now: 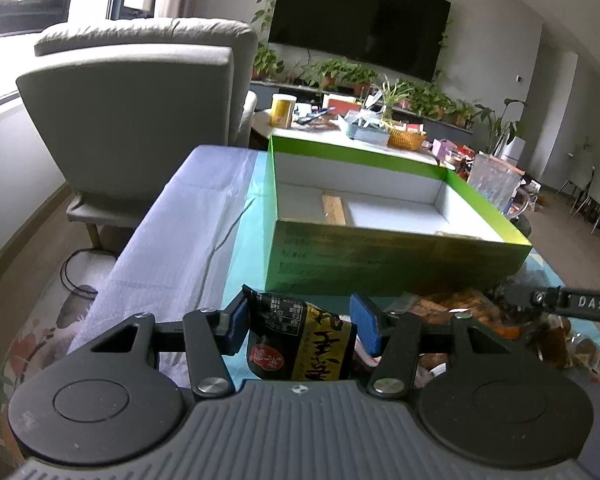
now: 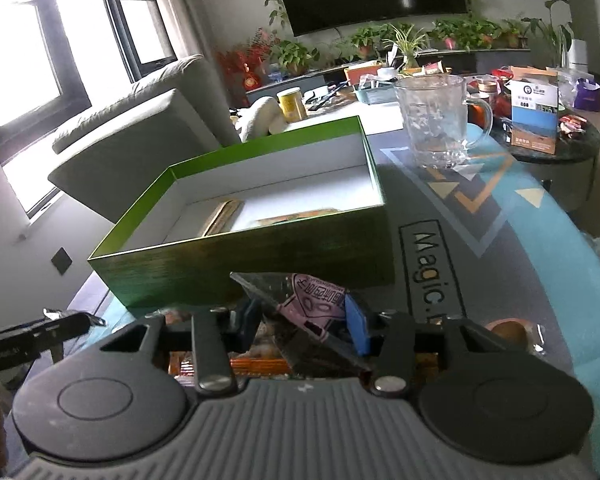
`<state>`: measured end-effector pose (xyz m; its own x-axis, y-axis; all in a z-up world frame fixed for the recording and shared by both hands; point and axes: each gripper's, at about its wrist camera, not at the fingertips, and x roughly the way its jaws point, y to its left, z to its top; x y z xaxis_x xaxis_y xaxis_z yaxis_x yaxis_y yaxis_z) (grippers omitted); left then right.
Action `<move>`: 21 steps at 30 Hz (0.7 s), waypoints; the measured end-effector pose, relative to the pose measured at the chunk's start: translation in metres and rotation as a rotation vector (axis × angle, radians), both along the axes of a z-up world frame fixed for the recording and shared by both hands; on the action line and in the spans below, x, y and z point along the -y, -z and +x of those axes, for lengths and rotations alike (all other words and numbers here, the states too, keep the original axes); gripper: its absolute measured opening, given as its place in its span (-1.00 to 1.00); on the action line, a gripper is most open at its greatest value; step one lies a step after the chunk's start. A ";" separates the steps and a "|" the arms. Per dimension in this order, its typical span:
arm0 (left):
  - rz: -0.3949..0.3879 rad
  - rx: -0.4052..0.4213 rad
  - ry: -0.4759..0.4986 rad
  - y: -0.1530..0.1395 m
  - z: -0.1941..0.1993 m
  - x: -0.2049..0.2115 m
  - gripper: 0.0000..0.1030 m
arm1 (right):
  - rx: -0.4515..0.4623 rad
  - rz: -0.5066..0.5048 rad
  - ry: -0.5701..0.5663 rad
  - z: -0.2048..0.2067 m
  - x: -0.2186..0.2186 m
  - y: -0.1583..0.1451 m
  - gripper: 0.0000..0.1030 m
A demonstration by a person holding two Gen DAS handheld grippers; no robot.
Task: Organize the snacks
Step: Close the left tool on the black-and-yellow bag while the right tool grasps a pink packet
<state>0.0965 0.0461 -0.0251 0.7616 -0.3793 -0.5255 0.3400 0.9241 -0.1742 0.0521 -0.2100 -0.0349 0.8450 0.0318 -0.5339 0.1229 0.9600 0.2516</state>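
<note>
The left hand-held gripper (image 1: 300, 326) is clamped on a black packet (image 1: 300, 340), the right hand-held gripper (image 2: 304, 320) on a pink packet (image 2: 316, 308), both just near of the green box (image 1: 380, 256) on the bench (image 2: 480, 240). Lift each clear of the near wall, then release inside beside the snacks already there.

The right gripper (image 2: 306, 320) sits at 6 o'clock, its blue pads closed on a pink-labelled snack packet (image 2: 314, 304) that tilts up toward 11 o'clock. Just beyond it, toward 12 o'clock, stands the open green box (image 2: 244, 264) with a white interior; flat packets lie on its floor. At 2 o'clock a clear glass mug (image 2: 436, 120) stands upright on the bench (image 2: 512, 216). More snacks (image 2: 260, 360) lie under the gripper.
</note>
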 end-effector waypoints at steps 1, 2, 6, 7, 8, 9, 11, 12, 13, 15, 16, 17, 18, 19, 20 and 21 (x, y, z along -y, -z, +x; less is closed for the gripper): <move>0.000 0.006 0.001 -0.002 -0.001 0.000 -0.02 | -0.006 0.005 0.003 -0.001 0.001 0.000 -0.05; 0.001 0.010 0.001 -0.003 -0.002 0.000 -0.02 | -0.013 0.015 0.005 -0.001 0.003 0.001 -0.05; 0.008 0.011 -0.006 -0.005 -0.004 -0.001 -0.02 | -0.019 0.018 0.012 -0.006 0.008 0.002 0.05; 0.011 0.008 -0.010 -0.004 -0.005 -0.001 -0.02 | -0.018 0.012 0.009 -0.008 0.008 0.002 0.20; 0.010 0.005 -0.014 -0.004 -0.005 -0.001 -0.02 | -0.016 0.005 0.002 -0.009 0.009 0.002 0.31; 0.007 0.001 -0.016 -0.004 -0.004 -0.002 -0.02 | -0.014 -0.005 0.002 -0.010 0.009 0.003 0.51; 0.003 -0.005 -0.021 -0.003 -0.004 -0.002 -0.02 | 0.003 -0.051 0.016 -0.014 0.006 0.004 0.71; 0.004 -0.006 -0.022 -0.003 -0.004 -0.002 -0.02 | 0.015 -0.076 0.025 -0.015 0.005 0.005 0.79; 0.008 -0.007 -0.024 -0.003 -0.002 -0.001 -0.02 | 0.028 -0.102 0.032 -0.016 0.003 0.005 0.84; 0.010 -0.006 -0.026 -0.003 -0.002 -0.001 -0.02 | 0.026 -0.130 0.029 -0.017 0.003 0.008 0.84; 0.008 -0.007 -0.028 -0.003 -0.001 -0.001 -0.02 | 0.015 -0.127 0.021 -0.016 0.005 0.009 0.84; 0.007 -0.009 -0.030 -0.003 -0.001 -0.001 -0.02 | -0.002 -0.114 0.008 -0.015 0.006 0.011 0.85; 0.007 -0.010 -0.031 -0.003 0.000 -0.001 -0.02 | -0.011 -0.100 0.000 -0.014 0.008 0.012 0.85; 0.008 -0.011 -0.033 -0.002 0.000 -0.001 -0.02 | -0.003 -0.103 0.003 -0.014 0.008 0.012 0.85; 0.009 -0.013 -0.035 -0.002 -0.001 -0.001 -0.02 | -0.002 -0.102 0.005 -0.014 0.009 0.013 0.85; 0.009 -0.015 -0.035 -0.001 -0.001 -0.001 -0.02 | -0.001 -0.098 0.004 -0.012 0.009 0.013 0.85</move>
